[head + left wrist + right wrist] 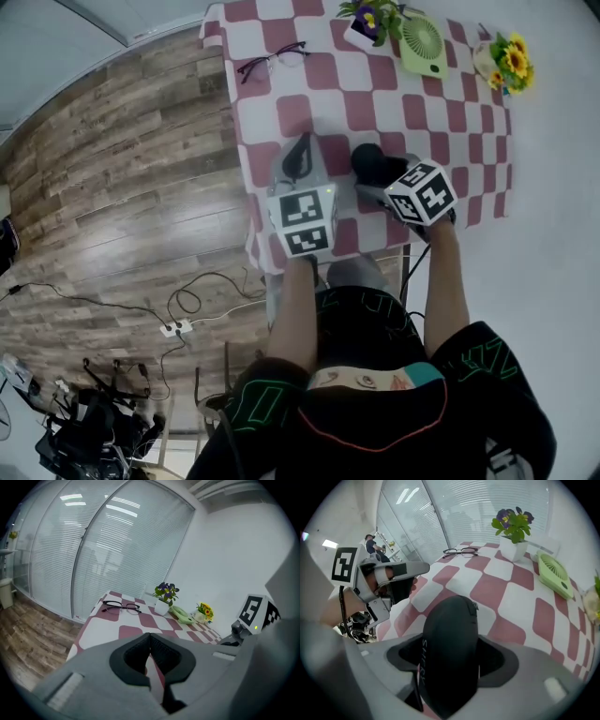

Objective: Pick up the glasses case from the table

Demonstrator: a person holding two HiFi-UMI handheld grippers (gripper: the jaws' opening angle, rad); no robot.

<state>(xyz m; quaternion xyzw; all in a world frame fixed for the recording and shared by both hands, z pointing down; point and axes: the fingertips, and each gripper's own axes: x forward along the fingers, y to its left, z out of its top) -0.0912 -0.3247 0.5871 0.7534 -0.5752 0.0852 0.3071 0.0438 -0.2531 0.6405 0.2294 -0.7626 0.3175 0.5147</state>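
Observation:
The black glasses case point(452, 630) lies on the red-and-white checked tablecloth point(281, 94) near the table's front edge. My right gripper point(451, 665) points steeply down over it, jaws wide, and the case fills the gap between them; no pad can be seen pressing on it. In the head view the case point(368, 157) shows as a dark lump just ahead of the right gripper point(382, 180). My left gripper point(300, 155) hovers beside it on the left, its fingertips together and nothing between them; only a slit of cloth shows behind the tips in the left gripper view point(150, 641).
Black-framed glasses point(272, 61) lie at the far left of the table. A potted plant point(370, 19), a green fan point(422, 42) and yellow flowers point(509, 58) stand along the far edge. Wood floor with cables point(178, 323) lies left of the table.

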